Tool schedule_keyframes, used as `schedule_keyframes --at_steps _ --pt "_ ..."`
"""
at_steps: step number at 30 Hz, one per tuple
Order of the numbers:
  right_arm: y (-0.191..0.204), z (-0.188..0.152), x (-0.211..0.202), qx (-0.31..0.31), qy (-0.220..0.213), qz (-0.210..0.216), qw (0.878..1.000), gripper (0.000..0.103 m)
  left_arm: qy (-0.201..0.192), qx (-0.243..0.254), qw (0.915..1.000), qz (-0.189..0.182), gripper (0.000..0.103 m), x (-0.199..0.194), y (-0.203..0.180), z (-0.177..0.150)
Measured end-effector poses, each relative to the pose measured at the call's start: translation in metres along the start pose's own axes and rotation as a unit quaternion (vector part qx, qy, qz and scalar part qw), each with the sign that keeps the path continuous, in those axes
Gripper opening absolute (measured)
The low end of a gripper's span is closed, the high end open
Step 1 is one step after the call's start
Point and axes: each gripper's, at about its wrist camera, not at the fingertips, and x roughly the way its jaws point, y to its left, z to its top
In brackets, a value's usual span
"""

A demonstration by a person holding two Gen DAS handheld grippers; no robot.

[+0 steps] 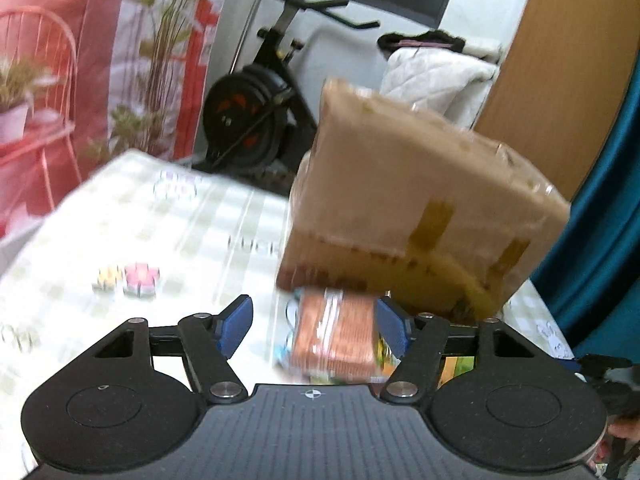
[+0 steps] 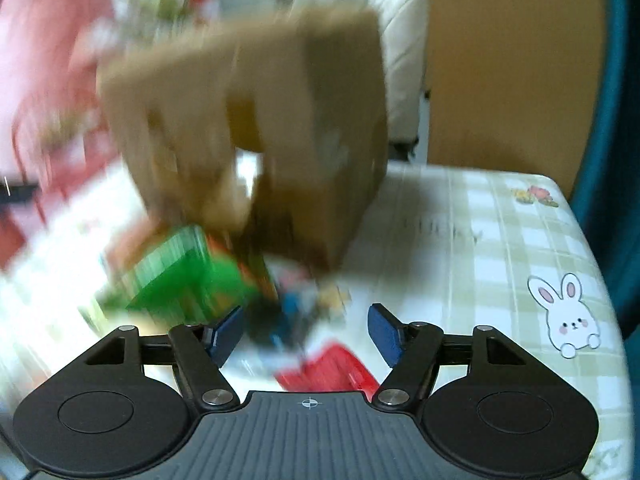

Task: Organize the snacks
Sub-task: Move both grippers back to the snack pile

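Note:
A brown cardboard box stands tilted on the checked tablecloth, its opening facing me. An orange-brown snack packet lies at its mouth between the blue pads of my left gripper. The right pad is next to the packet and the left pad stands well clear of it, so the gripper is open. In the blurred right wrist view the box is straight ahead, with a green packet, a dark blue packet and a red packet spilled in front. My right gripper is open above them.
An exercise bike and a pink wire chair stand beyond the table's far edge. A blue curtain and a wooden panel are on the right. A bunny print marks the cloth near its right edge.

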Motion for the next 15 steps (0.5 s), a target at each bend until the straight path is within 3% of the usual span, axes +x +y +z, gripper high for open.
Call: schedule_keyframes --at_steps 3,7,15 --pt "0.013 -0.01 0.02 -0.055 0.037 -0.022 0.998 0.067 0.009 0.011 0.9999 0.004 0.068 0.008 -0.004 -0.014" --pt "0.018 -0.019 0.027 -0.076 0.048 -0.026 0.996 0.078 0.019 0.016 0.9997 0.004 0.068 0.017 -0.007 -0.024" --pt "0.008 -0.027 0.041 -0.083 0.062 -0.025 0.994 0.078 0.031 0.028 0.9991 0.009 0.067 0.027 -0.011 -0.041"
